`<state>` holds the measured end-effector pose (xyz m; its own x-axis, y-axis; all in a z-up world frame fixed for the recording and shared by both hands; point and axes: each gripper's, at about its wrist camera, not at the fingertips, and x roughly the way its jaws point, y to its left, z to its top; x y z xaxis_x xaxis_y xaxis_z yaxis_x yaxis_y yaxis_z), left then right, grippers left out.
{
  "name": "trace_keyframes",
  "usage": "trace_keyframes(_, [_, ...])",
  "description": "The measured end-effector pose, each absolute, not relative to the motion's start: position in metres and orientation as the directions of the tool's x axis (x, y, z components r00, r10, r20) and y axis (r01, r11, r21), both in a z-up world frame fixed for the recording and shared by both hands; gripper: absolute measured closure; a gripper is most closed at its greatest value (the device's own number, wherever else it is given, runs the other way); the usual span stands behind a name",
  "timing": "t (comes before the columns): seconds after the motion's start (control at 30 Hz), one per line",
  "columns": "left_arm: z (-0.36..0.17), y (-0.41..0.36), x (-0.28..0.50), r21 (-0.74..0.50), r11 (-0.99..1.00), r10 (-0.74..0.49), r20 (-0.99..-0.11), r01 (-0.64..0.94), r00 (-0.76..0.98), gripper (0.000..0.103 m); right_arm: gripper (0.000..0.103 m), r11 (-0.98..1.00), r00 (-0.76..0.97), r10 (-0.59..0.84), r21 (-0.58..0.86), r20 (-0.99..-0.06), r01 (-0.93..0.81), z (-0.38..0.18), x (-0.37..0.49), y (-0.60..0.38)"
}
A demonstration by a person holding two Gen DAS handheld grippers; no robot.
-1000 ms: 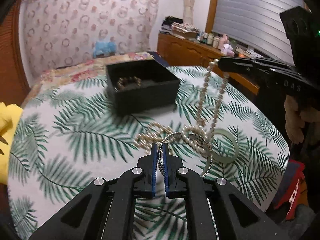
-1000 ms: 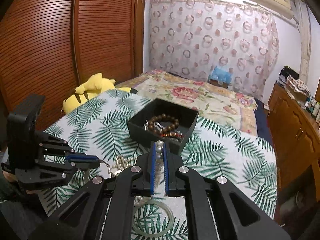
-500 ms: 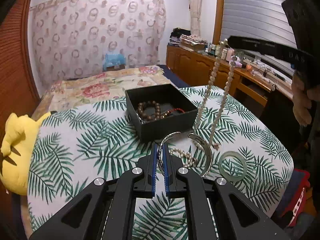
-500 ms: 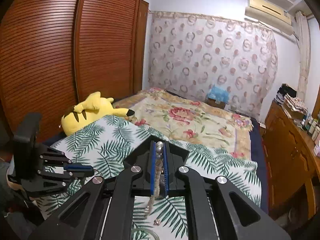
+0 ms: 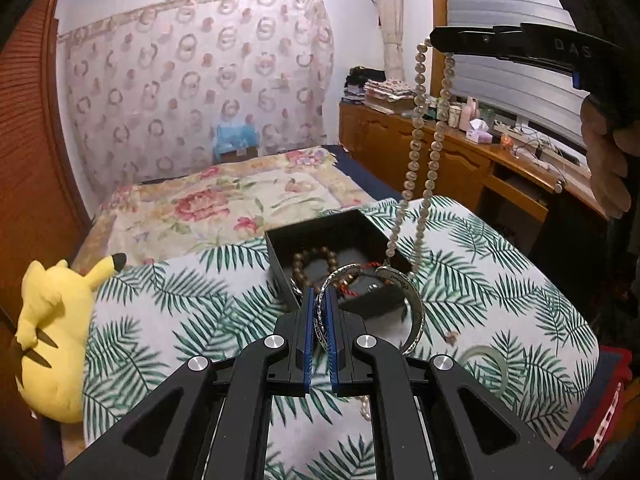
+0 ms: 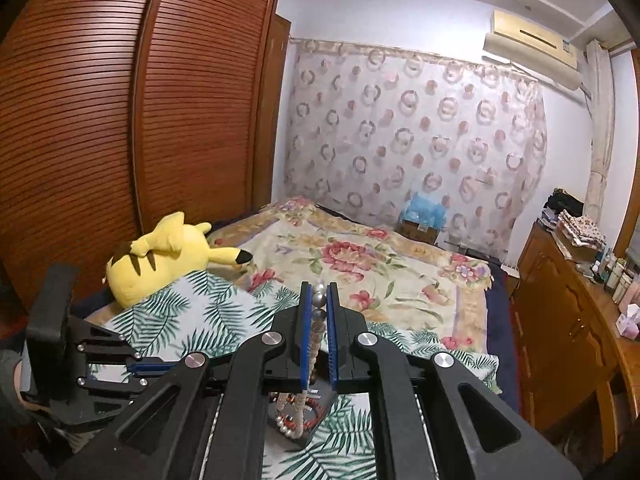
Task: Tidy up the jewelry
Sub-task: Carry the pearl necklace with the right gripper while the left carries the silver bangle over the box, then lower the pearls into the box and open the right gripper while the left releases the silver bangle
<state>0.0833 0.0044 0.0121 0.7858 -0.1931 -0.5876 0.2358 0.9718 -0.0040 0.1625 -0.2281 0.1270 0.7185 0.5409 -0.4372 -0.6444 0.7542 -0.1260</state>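
Observation:
My left gripper [image 5: 320,300] is shut on a silver open cuff bracelet [image 5: 414,312], held above the near edge of the black jewelry box [image 5: 316,232]. The box holds a brown bead bracelet [image 5: 316,258] and a red cord. My right gripper [image 6: 319,294], also seen in the left wrist view [image 5: 438,40], is shut on a pearl necklace [image 5: 416,140] and holds it high, so the strand hangs down to the box's right side. In the right wrist view the pearls [image 6: 316,332] run down between the jaws toward the box below.
The box stands on a round table with a palm-leaf cloth [image 5: 200,320]. A pale green bangle [image 5: 486,364] lies on the cloth at the right. A yellow plush toy [image 5: 52,336] sits at the table's left edge. A bed and a wooden dresser [image 5: 440,152] stand behind.
My right gripper has lifted the pearl necklace clear off the cloth and up high. My left gripper has risen with the cuff and moved toward the box.

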Motion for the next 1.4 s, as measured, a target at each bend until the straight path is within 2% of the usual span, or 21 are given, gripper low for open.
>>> trace_keyframes(0.3, [0.016, 0.012, 0.113, 0.001, 0.977, -0.171, -0.595, 0.214, 0.785, 0.098, 0.095, 0.772, 0.719, 0.530, -0.094, -0.450, -0.628, 0.122, 0.196, -0.214])
trace_keyframes(0.7, [-0.003, 0.011, 0.143, -0.001, 0.981, -0.151, -0.626, 0.192, 0.765, 0.098, 0.095, 0.777, 0.637, 0.501, -0.019, -0.586, -0.629, 0.036, 0.229, -0.202])
trace_keyframes(1.03, [-0.013, 0.004, 0.159, -0.004, 0.984, -0.138, -0.641, 0.177, 0.755, 0.098, 0.094, 0.749, 0.553, 0.548, 0.073, -0.627, -0.659, -0.008, 0.227, -0.200])
trace_keyframes(1.4, [-0.020, -0.008, 0.179, -0.006, 0.985, -0.134, -0.648, 0.170, 0.749, 0.098, 0.093, 0.766, 0.571, 0.531, 0.066, -0.626, -0.640, -0.023, 0.212, -0.230])
